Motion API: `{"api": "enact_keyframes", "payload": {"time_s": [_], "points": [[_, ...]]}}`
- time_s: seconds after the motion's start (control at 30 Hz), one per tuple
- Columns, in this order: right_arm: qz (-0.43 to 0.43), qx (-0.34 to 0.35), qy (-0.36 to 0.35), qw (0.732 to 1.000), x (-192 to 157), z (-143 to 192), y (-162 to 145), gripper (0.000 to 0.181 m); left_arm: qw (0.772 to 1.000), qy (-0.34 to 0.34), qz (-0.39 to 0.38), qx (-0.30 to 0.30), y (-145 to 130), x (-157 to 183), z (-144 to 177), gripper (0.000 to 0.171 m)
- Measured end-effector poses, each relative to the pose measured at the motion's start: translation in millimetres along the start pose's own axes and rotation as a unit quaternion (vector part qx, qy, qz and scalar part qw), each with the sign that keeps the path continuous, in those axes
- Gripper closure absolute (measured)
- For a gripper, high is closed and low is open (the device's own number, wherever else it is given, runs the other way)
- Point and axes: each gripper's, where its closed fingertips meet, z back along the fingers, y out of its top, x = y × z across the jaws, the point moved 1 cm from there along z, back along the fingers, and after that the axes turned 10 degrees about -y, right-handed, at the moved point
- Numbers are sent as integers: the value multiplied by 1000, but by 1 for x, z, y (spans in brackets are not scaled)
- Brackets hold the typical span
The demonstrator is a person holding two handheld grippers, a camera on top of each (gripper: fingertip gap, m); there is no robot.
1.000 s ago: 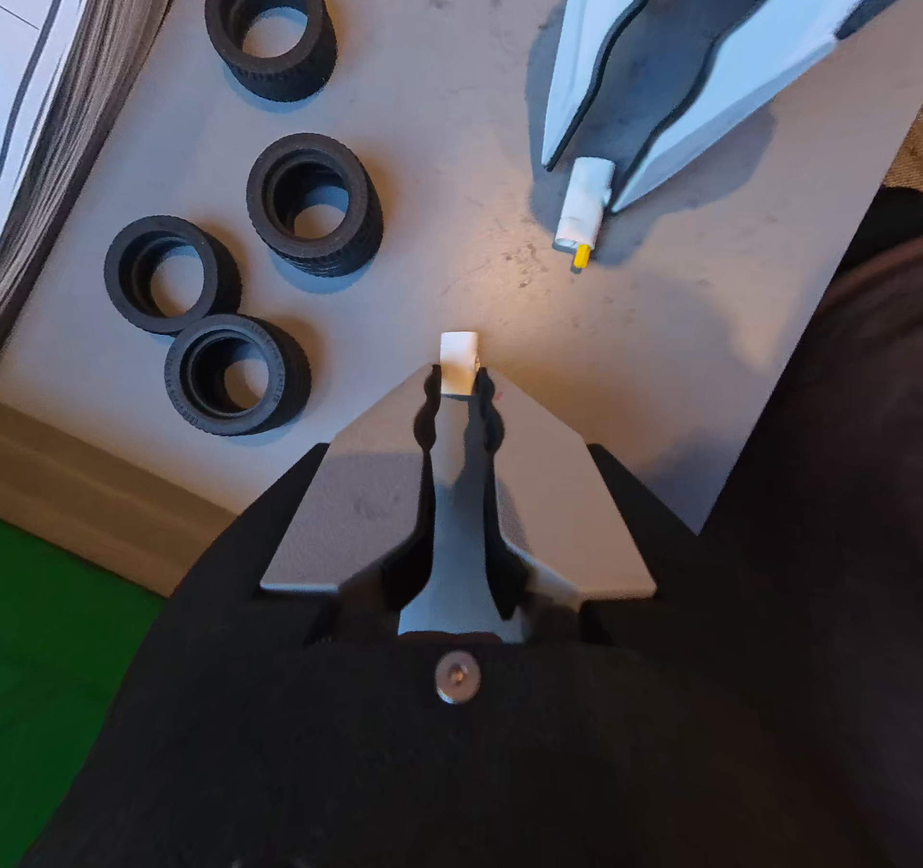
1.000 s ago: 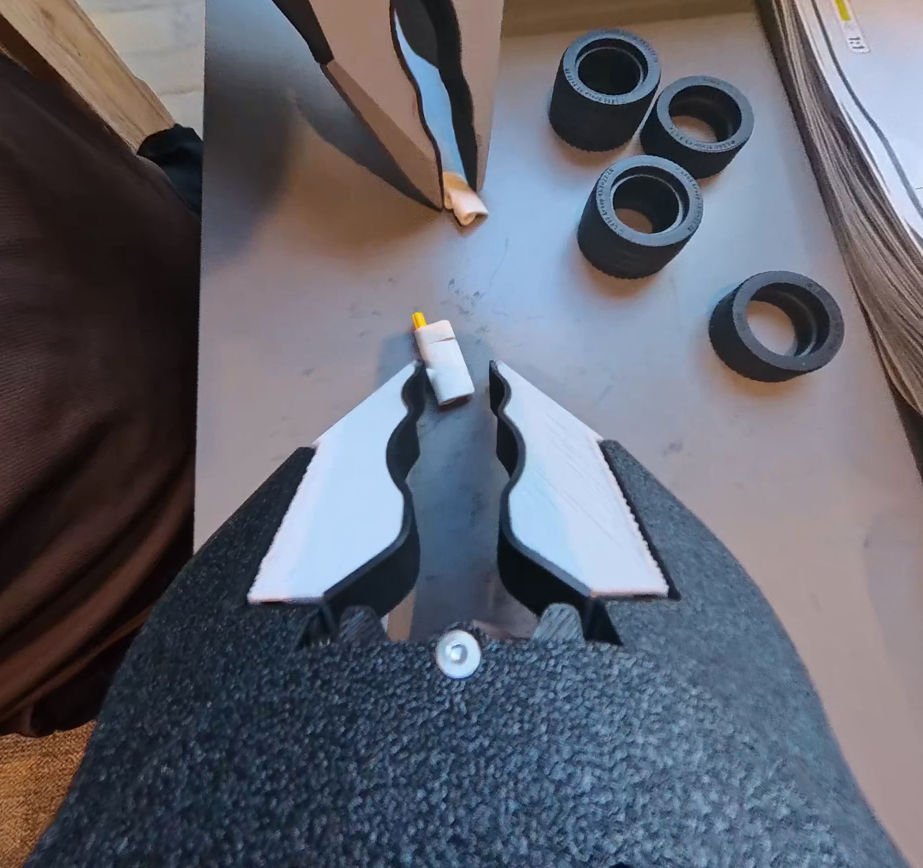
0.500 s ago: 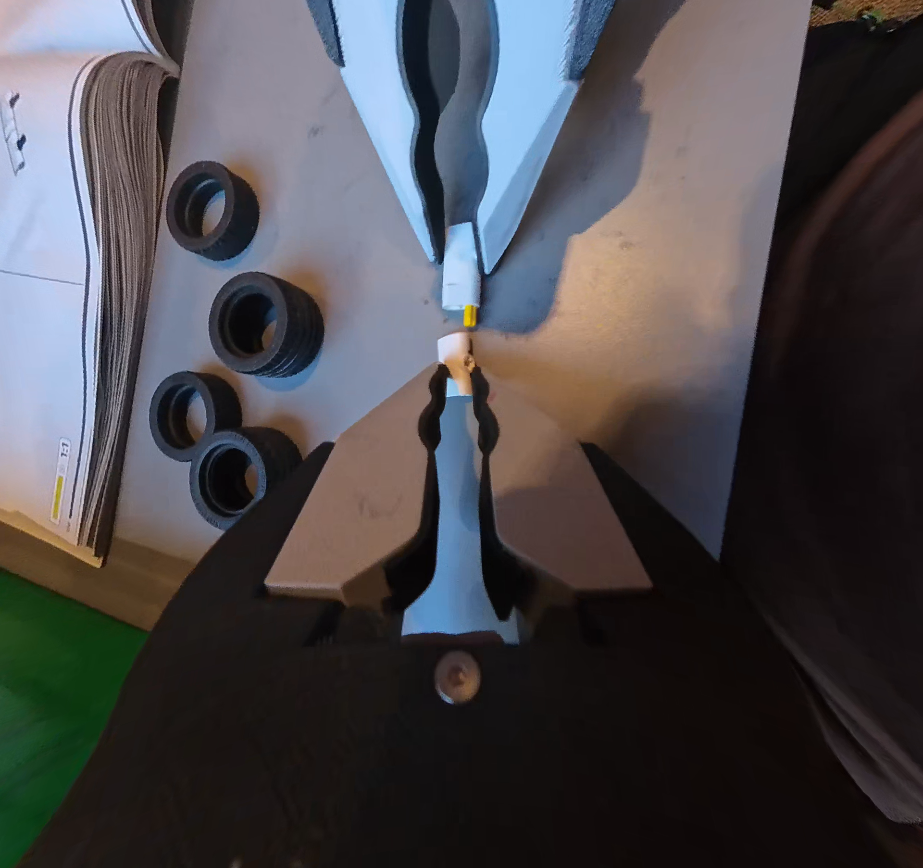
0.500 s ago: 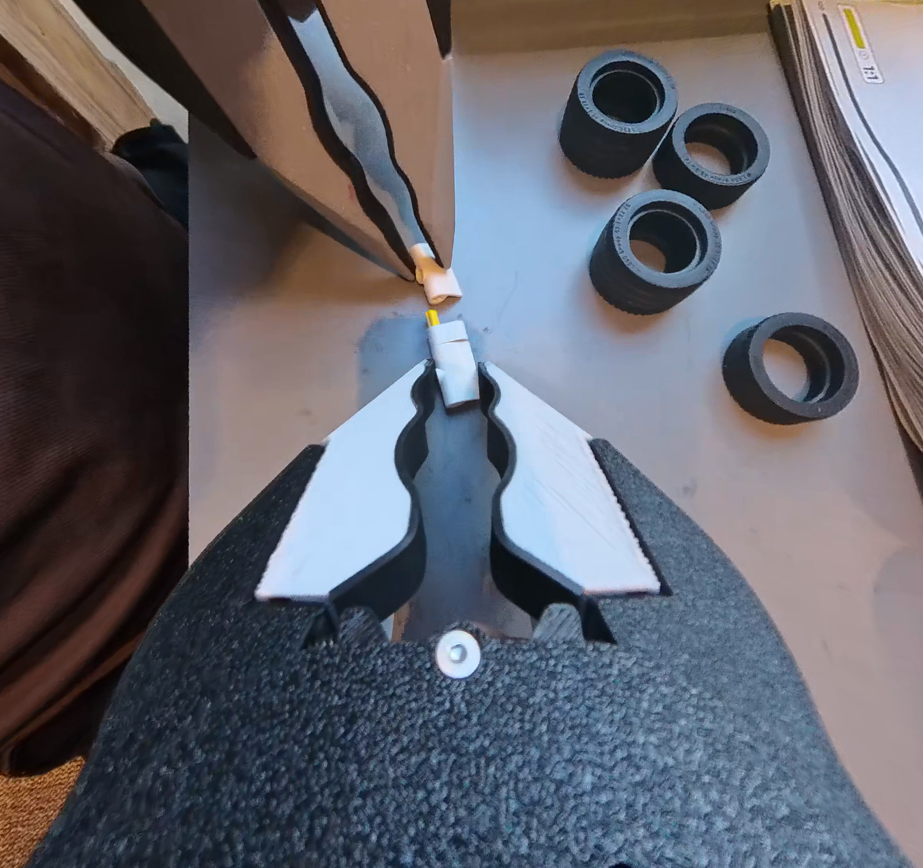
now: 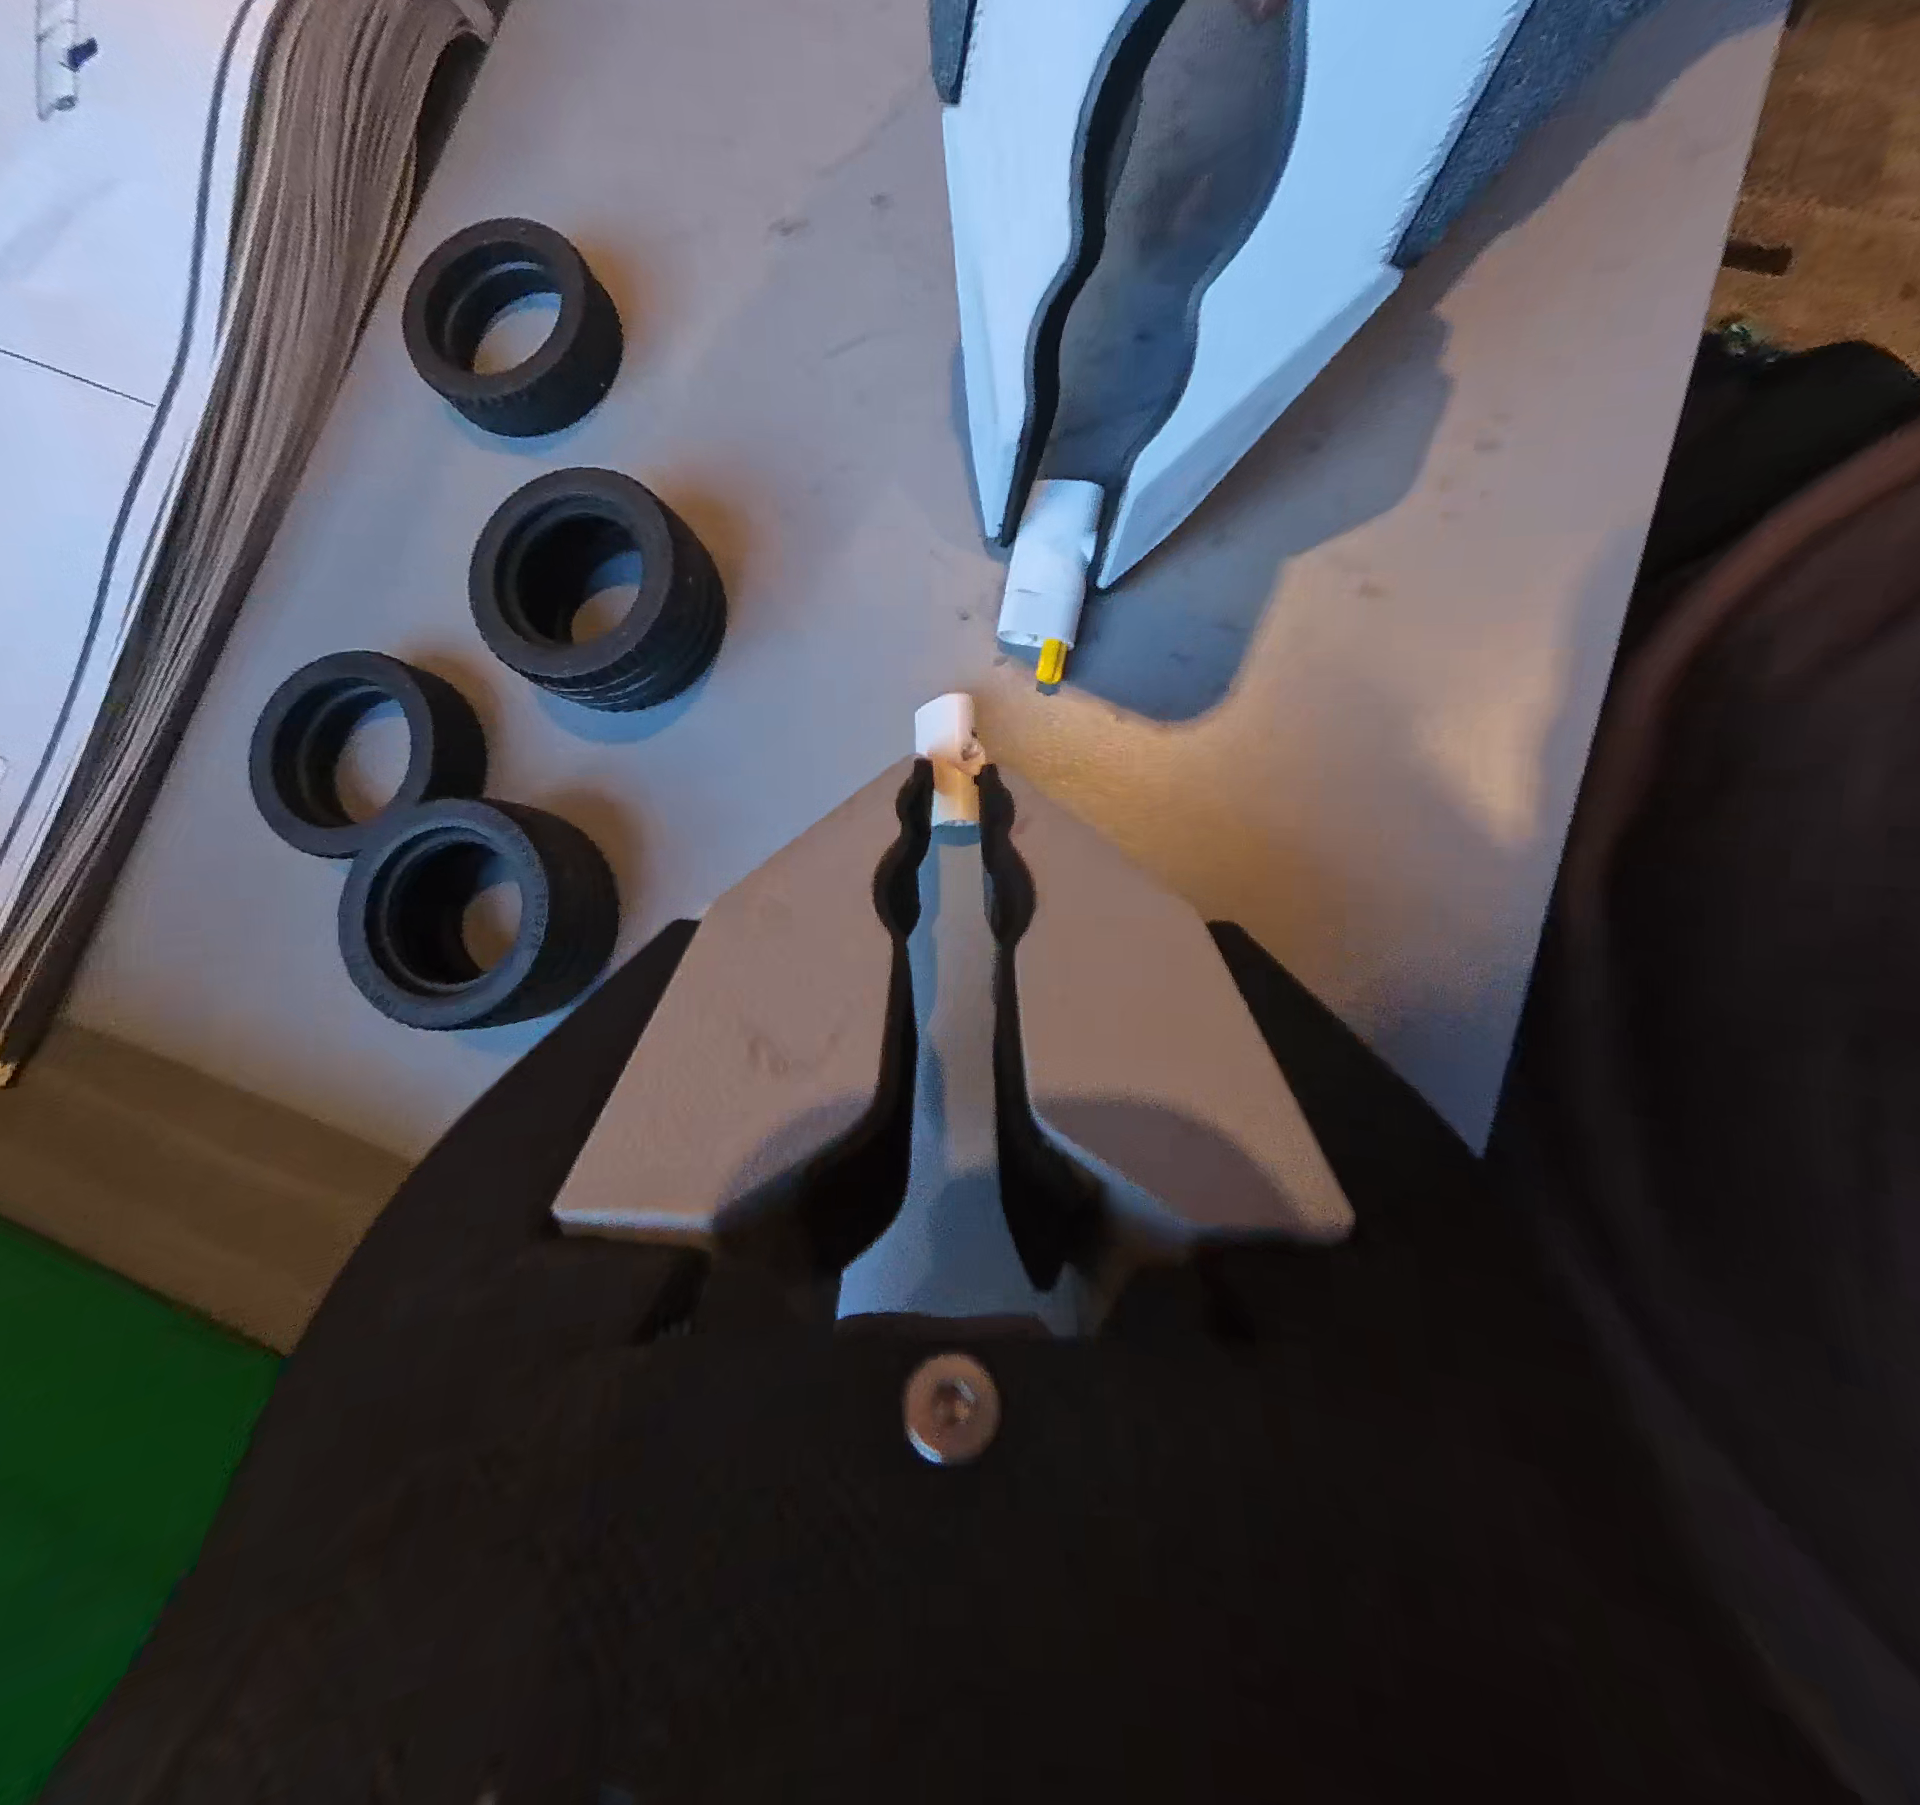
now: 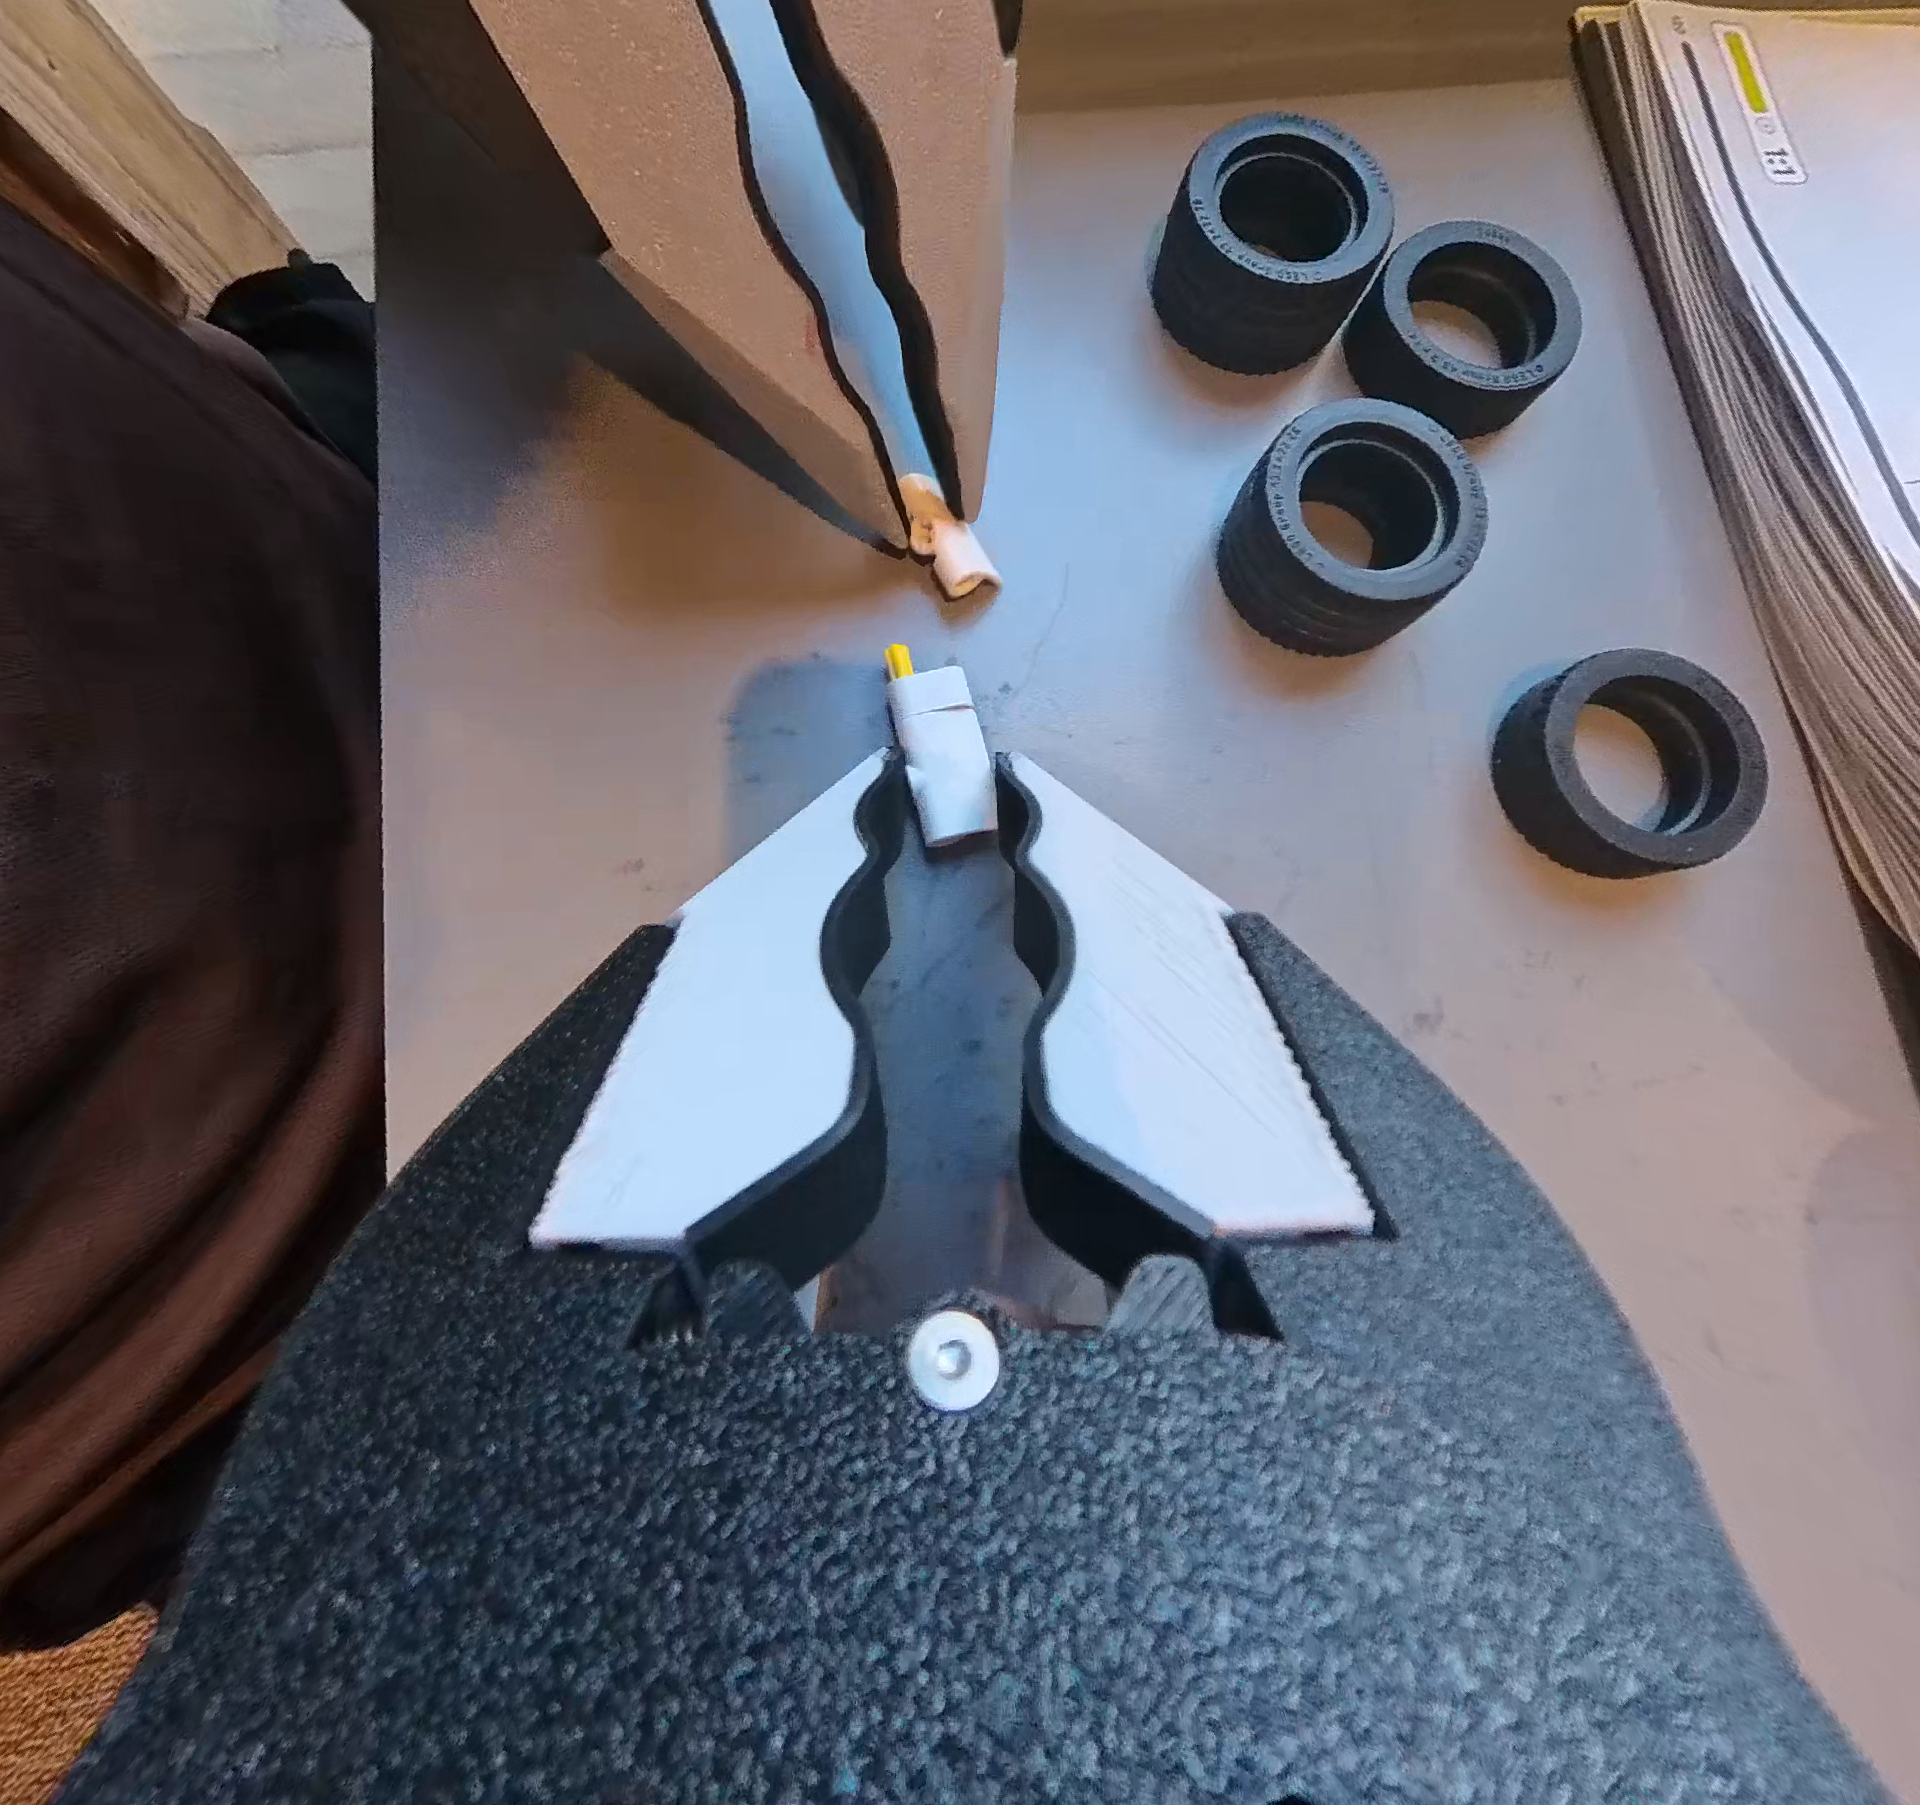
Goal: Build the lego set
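Note:
My left gripper (image 5: 953, 768) is shut on a small white connector piece (image 5: 948, 739) that sticks out past its tips. It also shows in the right wrist view (image 6: 930, 527), with its white piece (image 6: 961, 566). My right gripper (image 6: 943, 763) is shut on a white sleeve piece (image 6: 940, 753) with a yellow axle tip (image 6: 897, 661). The left wrist view shows it too (image 5: 1049, 529), with the sleeve (image 5: 1049, 560) and yellow tip (image 5: 1051, 659). The two pieces face each other over the grey table (image 5: 727, 145), a small gap apart and slightly offset sideways.
Several black rubber tyres (image 5: 597, 586) (image 6: 1351, 529) lie on the table beside the grippers. A thick instruction booklet (image 5: 156, 301) (image 6: 1787, 353) lies beyond the tyres. A person's dark clothing (image 6: 156, 716) lies along the table's edge. A green surface (image 5: 94, 1443) shows past the far edge.
A second ago the right gripper was open around the sleeve; it has closed on it. The two pieces came nearly tip to tip, and now sit slightly farther apart and offset.

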Motion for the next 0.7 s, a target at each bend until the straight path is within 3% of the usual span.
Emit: {"api": "enact_keyframes", "payload": {"time_s": [0.03,0.47,0.7], "points": [[1,0,-1,1000,0,0,0,164,1000,5,1,5,0,0,0,165],[-26,50,17,998,3,11,9,157,989,104,-38,94,8,-15,10,165],[-36,60,29,997,4,13,10,157,987,116,-52,101,9,-18,12,166]]}}
